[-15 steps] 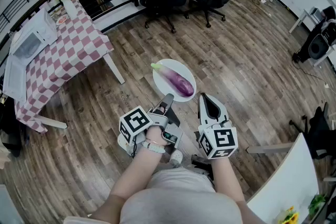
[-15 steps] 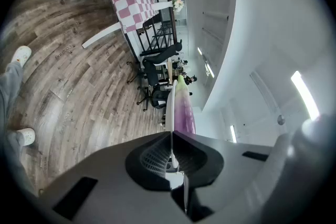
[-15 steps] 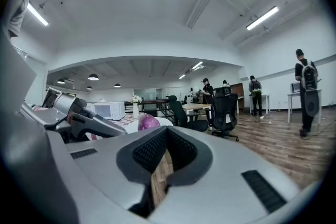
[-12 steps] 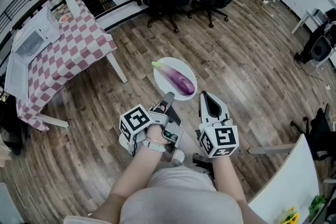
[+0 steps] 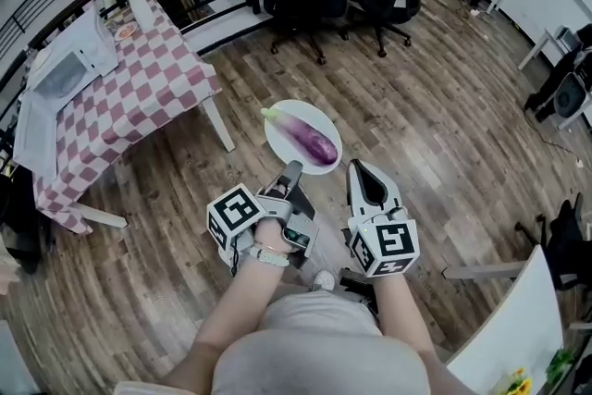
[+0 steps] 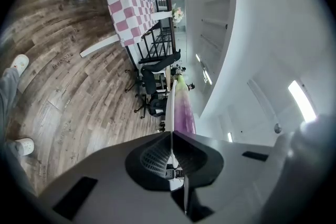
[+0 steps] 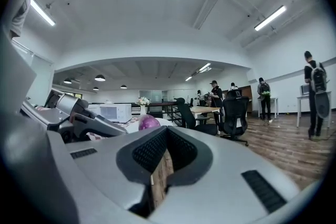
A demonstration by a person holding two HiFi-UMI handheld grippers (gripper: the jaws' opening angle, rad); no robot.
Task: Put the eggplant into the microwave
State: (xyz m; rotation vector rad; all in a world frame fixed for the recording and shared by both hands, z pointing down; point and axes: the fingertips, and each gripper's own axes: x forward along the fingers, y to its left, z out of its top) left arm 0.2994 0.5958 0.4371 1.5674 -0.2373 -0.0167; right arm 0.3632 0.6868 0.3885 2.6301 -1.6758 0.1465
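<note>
Left tongs (image 5: 291, 169) pinch the rim of a plate (image 5: 280, 141), with the eggplant (image 5: 310, 139) lying on it just beyond their tips. Right tongs (image 5: 357, 166), beside them, are pressed together and empty. This looks like the carrying step: next, bring it to the microwave (image 5: 69, 69), far ahead-left.

Checkered table (image 5: 139, 92) and black chairs (image 5: 310, 0) stand on wood floor (image 5: 444, 134).

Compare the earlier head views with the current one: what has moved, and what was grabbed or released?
The checked table and office chairs have slid rightward in the head view, so the person seems to be turning toward the table. Nothing was grabbed or released. The left tongs still clamp the plate by its rim, eggplant on it; the right tongs stay alongside, empty.
</note>
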